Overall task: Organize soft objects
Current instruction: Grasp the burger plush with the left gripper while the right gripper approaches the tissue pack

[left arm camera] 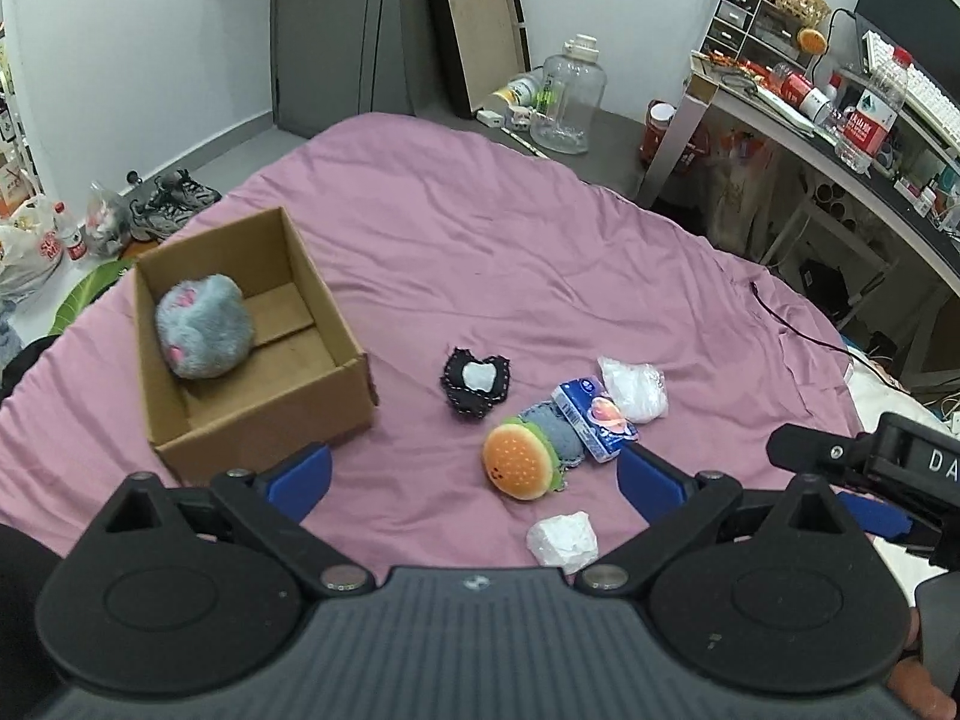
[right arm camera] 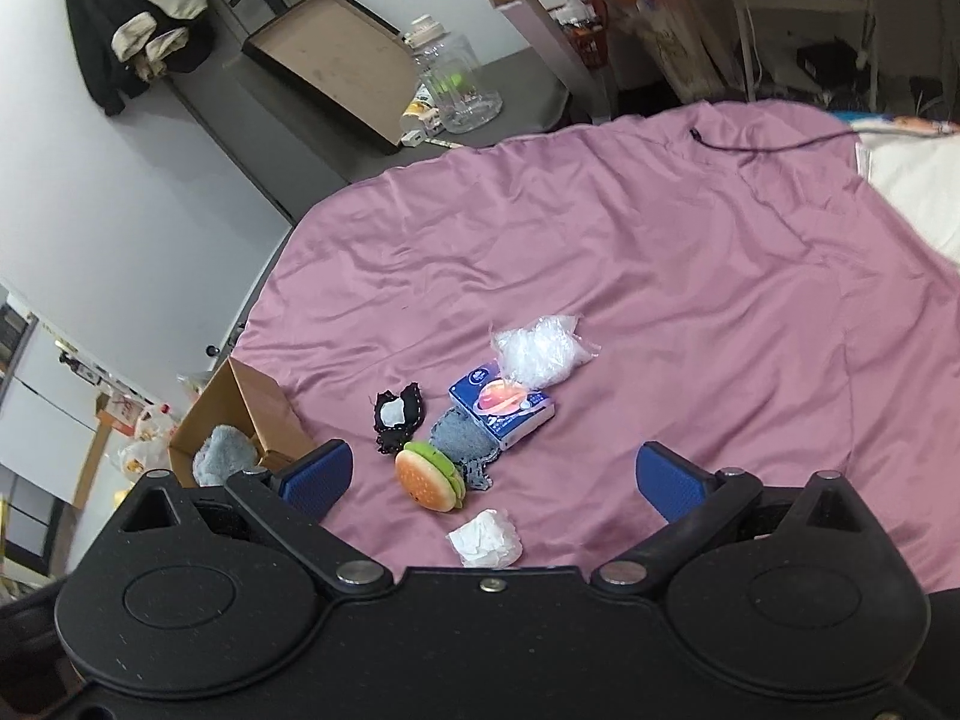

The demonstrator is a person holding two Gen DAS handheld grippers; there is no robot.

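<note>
A cardboard box (left arm camera: pixel 336 396) (right arm camera: pixel 264 414) lies on the pink bed sheet (left arm camera: pixel 480 252) and holds a grey plush (left arm camera: pixel 204 327) (right arm camera: pixel 219 453). On the sheet lie a burger plush (left arm camera: pixel 519 459) (right arm camera: pixel 429 477), a grey knitted piece (left arm camera: pixel 558 432) (right arm camera: pixel 462 444), a black fabric patch (left arm camera: pixel 477 384) (right arm camera: pixel 397 414), a blue tissue pack (left arm camera: pixel 594 420) (right arm camera: pixel 504 411), a clear plastic bag (left arm camera: pixel 636 387) (right arm camera: pixel 540 351) and a crumpled white tissue (left arm camera: pixel 564 540) (right arm camera: pixel 486 540). My left gripper (left arm camera: pixel 474 477) is open and empty above the burger plush. My right gripper (right arm camera: pixel 492 480) is open and empty above the same pile.
A cluttered desk (left arm camera: pixel 840 120) stands at the right of the bed. A clear jug (left arm camera: pixel 567 96) (right arm camera: pixel 453 81) and a leaning board (right arm camera: pixel 336 66) are on the floor beyond. Shoes (left arm camera: pixel 168 204) and bags (left arm camera: pixel 30 246) lie left of the bed. A black cable (right arm camera: pixel 768 147) crosses the sheet.
</note>
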